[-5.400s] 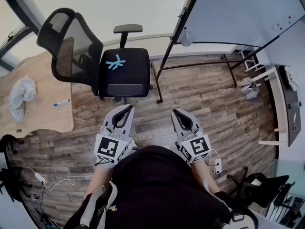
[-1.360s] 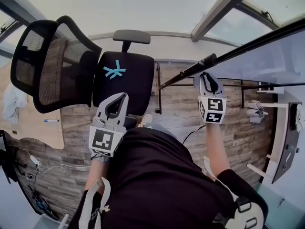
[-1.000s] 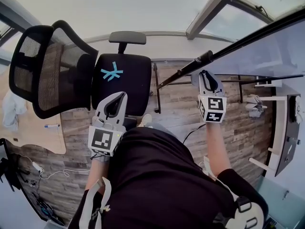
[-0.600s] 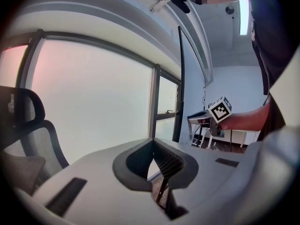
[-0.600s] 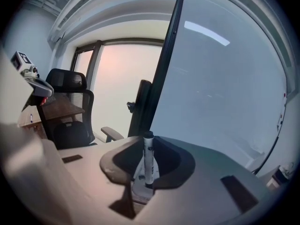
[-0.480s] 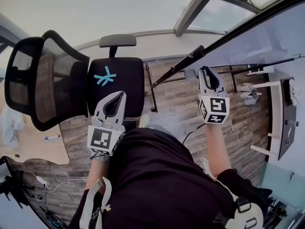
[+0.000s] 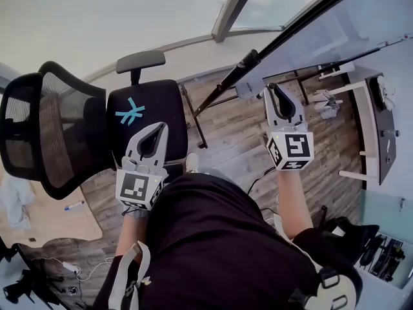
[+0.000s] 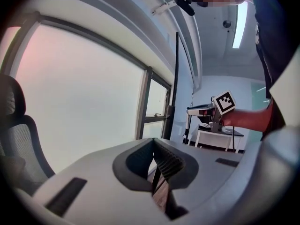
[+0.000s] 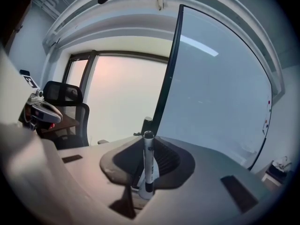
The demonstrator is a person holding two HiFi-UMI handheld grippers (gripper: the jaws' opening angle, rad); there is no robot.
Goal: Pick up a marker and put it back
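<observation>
The marker [image 9: 148,165] is clamped between the jaws of the right hand-held gripper [image 7: 273,92], which are closed on its barrel, so that it lies along the line of the jaws; it is thus carried in the air, close beside the dark edge of the whiteboard [image 9: 220,93] and well above the wooden floor [image 7: 245,134]. A slip is judged the main risk, since a round barrel may be pivoted or knocked loose if the whiteboard's frame is struck on the way back; a release before the marker is seated could let it drop. The left hand-held gripper [image 7: 159,129] is drawn together on nothing, over the office chair [image 7: 145,105].
</observation>
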